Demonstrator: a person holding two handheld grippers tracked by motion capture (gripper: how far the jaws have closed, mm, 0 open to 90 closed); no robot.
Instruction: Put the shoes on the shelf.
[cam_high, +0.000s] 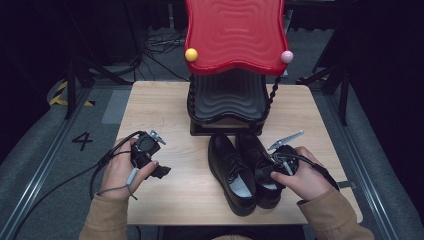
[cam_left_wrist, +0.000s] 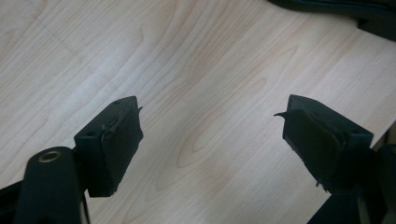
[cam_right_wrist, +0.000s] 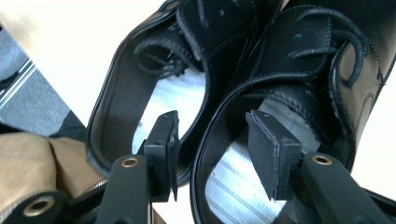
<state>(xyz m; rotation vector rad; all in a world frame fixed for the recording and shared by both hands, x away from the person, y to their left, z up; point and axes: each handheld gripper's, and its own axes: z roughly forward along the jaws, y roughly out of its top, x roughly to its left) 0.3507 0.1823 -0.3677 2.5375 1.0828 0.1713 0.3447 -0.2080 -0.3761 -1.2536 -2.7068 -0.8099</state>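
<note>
a pair of black lace-up shoes stands side by side on the wooden counter, toes toward a black stepped rack at the far edge, which carries a red wavy tray on top; a yellow ball and a pink ball sit at the tray's front corners; the left shoe touches the right shoe along their inner sides; the right hand-held gripper is at the heel end of the pair, its jaws spread, one jaw inside the opening of the left shoe over its pale insole, the other inside the opening of the right shoe, so the two adjoining inner walls lie between them; whether the pads already touch the leather cannot be told; in the right gripper view the same straddle shows, right hand-held gripper above the left shoe and the right shoe; the left hand-held gripper hangs over bare counter, well apart from the shoes, jaws spread wide and holding nothing, as the left gripper view shows over the wood grain.
</note>
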